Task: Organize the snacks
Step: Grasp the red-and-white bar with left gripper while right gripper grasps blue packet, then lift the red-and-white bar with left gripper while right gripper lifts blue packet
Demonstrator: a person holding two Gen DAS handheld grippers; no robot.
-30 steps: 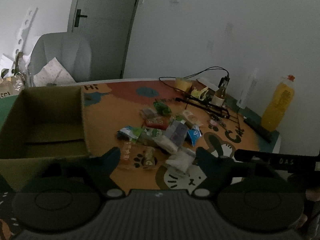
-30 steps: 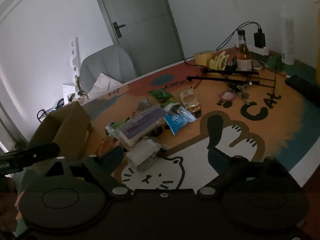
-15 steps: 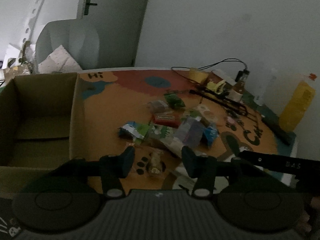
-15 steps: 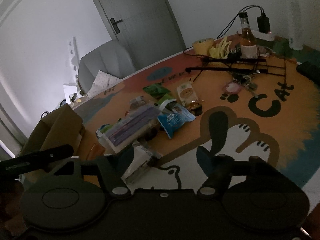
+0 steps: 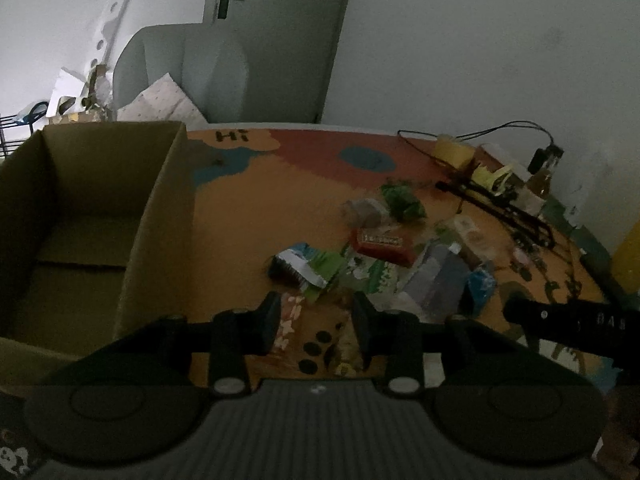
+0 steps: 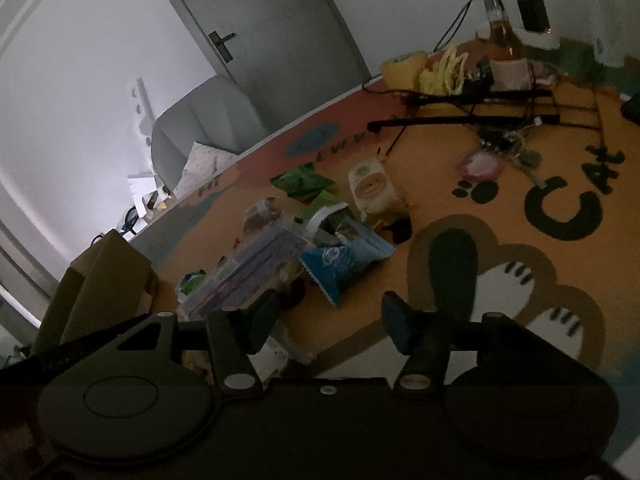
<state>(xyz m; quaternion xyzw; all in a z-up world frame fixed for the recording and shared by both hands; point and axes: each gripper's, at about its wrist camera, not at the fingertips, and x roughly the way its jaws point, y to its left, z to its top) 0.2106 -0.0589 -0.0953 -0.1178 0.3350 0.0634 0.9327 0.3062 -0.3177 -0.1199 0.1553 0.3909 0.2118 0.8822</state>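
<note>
Two hand-held grippers, jaws just narrowed yet gripping nothing: the left hand-held gripper straddles a clear pink-printed snack packet lying lengthwise between its fingers. The right hand-held gripper stands over bare worktop, the pile of mixed snack packets to its left, so the left is nearer.

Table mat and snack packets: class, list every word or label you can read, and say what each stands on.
"Hi": on the table mat, at its far edge.
"CAt": on the mat beside the paw prints.
Letters like "EWW": on the mat near the blue oval, partly readable.
Snack packets: print too blurred to read.
</note>
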